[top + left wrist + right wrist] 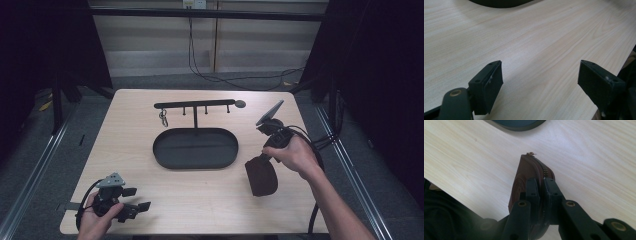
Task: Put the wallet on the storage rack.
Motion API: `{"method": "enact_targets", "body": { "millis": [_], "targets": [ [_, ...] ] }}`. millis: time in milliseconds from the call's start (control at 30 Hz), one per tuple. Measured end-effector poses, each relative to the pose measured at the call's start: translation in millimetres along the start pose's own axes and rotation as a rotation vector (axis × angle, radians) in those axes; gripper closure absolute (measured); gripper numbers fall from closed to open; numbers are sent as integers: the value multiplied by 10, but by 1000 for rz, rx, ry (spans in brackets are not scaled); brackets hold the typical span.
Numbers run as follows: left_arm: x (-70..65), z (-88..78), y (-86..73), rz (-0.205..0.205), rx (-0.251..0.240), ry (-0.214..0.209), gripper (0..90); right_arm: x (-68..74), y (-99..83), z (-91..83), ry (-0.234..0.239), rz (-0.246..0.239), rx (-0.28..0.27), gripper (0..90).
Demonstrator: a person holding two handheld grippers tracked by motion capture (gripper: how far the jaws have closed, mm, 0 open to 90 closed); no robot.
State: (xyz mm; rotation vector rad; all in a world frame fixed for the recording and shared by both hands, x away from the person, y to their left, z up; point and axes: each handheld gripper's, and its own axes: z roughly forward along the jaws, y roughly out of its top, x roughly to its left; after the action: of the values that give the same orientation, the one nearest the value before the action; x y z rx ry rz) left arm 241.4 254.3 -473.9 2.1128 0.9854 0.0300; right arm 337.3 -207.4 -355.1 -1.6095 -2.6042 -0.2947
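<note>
A dark brown zippered pouch hangs from my right gripper just above the table at the right. In the right gripper view both jaws are clamped tight on the brown pouch, its brass zipper running up to a small pull at the top. My left gripper rests near the table's front left corner, held in a hand. Its two fingertips stand wide apart over bare wood in the left gripper view, with nothing between them.
A black oval tray lies at the table's centre. Behind it stands a black hook rack with a key ring hanging from its left hook. The table edge runs close to the left gripper.
</note>
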Motion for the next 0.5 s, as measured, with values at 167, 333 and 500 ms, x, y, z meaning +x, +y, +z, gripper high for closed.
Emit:
{"method": "enact_targets", "body": {
  "millis": [167,333,500],
  "targets": [
    [-10,-2,0,4,0,-2,200,13,71,-44,-15,3,2,828],
    [-11,1,-4,3,4,-8,199,78,118,-110,-27,-4,-3,827],
    [-22,-13,-5,14,4,-7,200,108,168,-173,-42,0,-12,828]
  ]
}}
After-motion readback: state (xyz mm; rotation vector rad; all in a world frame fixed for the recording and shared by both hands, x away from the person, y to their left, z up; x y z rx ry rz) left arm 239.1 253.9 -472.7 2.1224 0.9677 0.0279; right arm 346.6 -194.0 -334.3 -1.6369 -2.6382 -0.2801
